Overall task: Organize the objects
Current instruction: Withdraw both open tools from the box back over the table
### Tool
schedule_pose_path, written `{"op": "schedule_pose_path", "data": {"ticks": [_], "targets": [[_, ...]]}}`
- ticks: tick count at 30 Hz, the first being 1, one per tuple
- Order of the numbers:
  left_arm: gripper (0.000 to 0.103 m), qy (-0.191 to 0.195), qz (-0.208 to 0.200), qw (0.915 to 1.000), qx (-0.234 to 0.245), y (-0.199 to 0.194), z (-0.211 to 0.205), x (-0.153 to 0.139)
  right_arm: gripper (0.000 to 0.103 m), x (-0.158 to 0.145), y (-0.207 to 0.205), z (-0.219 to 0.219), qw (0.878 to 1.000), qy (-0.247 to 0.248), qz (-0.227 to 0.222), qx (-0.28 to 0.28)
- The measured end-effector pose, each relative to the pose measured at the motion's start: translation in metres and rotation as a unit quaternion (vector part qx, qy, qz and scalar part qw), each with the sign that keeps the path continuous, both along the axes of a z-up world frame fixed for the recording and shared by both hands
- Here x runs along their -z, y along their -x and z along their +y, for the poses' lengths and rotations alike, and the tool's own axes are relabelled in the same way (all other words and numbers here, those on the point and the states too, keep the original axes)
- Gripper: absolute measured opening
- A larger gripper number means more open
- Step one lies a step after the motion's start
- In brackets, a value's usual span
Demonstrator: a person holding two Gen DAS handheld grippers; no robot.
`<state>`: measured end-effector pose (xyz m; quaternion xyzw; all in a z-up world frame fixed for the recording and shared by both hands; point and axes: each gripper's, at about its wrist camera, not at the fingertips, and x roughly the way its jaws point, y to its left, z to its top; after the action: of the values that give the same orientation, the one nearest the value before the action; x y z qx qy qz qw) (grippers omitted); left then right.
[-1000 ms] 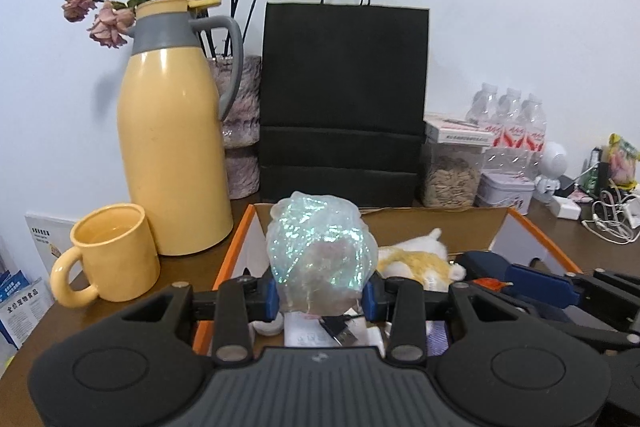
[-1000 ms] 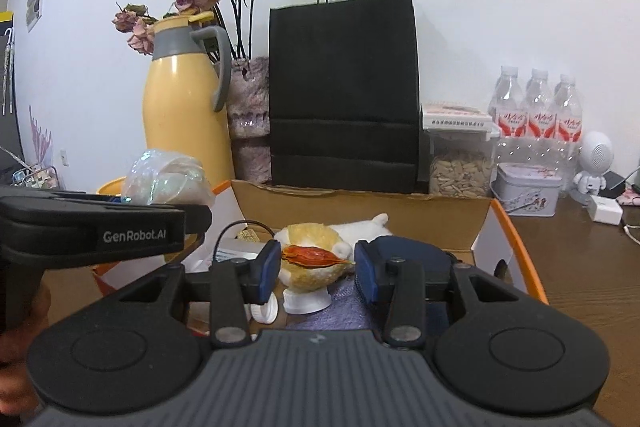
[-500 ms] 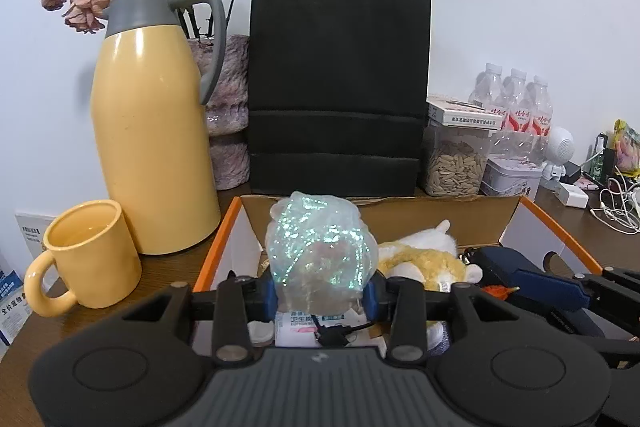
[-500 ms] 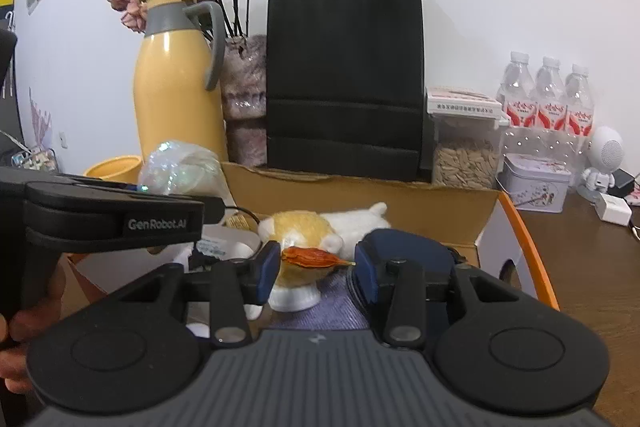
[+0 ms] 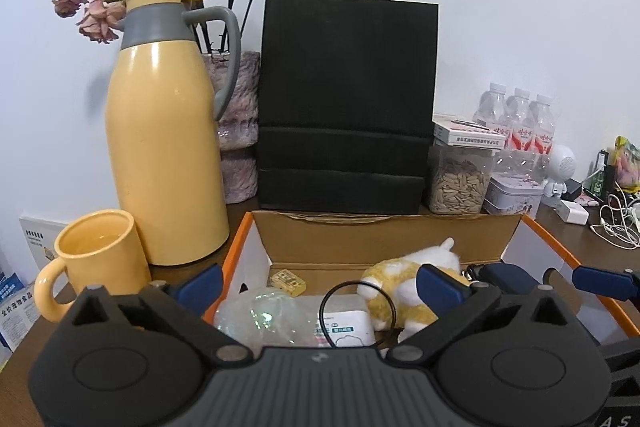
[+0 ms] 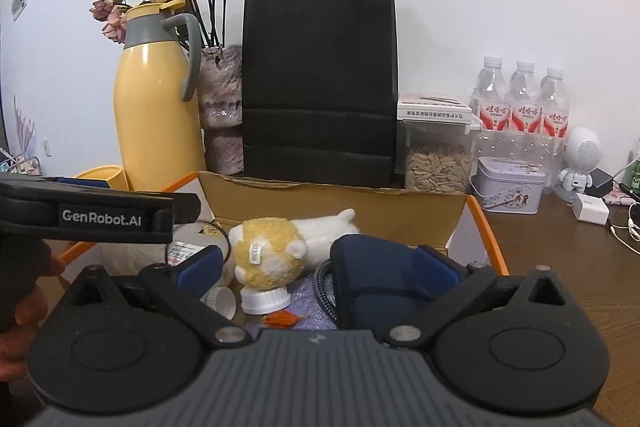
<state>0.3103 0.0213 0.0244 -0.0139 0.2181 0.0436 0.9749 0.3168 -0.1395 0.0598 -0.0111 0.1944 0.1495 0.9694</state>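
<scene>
My left gripper [image 5: 320, 285] hangs over the open cardboard box [image 5: 384, 239], its jaws opening wide. The iridescent plastic wad [image 5: 260, 319] lies loose in the box below them, next to a white packet [image 5: 348, 323], and no pad touches it. My right gripper [image 6: 318, 265] is over the same box [image 6: 320, 203], its jaws also opening. The small orange dried pod [image 6: 284, 319] rests on purple cloth beneath it, free of the pads. A yellow-and-white plush toy [image 6: 280, 243] and a dark blue case [image 6: 372, 279] lie ahead.
Left of the box stand a yellow thermos jug [image 5: 168, 163] and a yellow mug [image 5: 96, 259]. Behind it are a black paper bag [image 5: 344, 107], a vase of dried roses [image 5: 236, 123] and a seed jar [image 5: 456, 179]. Water bottles [image 6: 524, 99], a tin [image 6: 508, 191] and cables sit at the right.
Both grippers went from shut to wide open. The plastic wad dropped from the left jaws into the box. The orange pod fell from the right jaws onto the purple cloth.
</scene>
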Motion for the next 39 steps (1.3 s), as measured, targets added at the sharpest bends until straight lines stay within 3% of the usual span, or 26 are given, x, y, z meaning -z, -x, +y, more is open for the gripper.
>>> {"op": "schedule_pose_path", "data": {"ticks": [13, 28, 39], "targets": [[0.103, -0.007, -0.010, 0.9999, -0.004, 0.020, -0.004, -0.011, 0.103, -0.008, 0.014, -0.005, 1.000, -0.006, -0.001, 0.002], [0.103, 0.001, 0.016, 0.9999, -0.001, 0.119, -0.006, -0.019, 0.103, -0.020, 0.101, -0.019, 1.000, -0.005, 0.029, 0.000], [0.103, 0.001, 0.050, 0.9987, -0.006, 0.191, -0.007, -0.002, 0.103, -0.016, 0.155, -0.034, 0.998, -0.006, 0.057, 0.009]]}}
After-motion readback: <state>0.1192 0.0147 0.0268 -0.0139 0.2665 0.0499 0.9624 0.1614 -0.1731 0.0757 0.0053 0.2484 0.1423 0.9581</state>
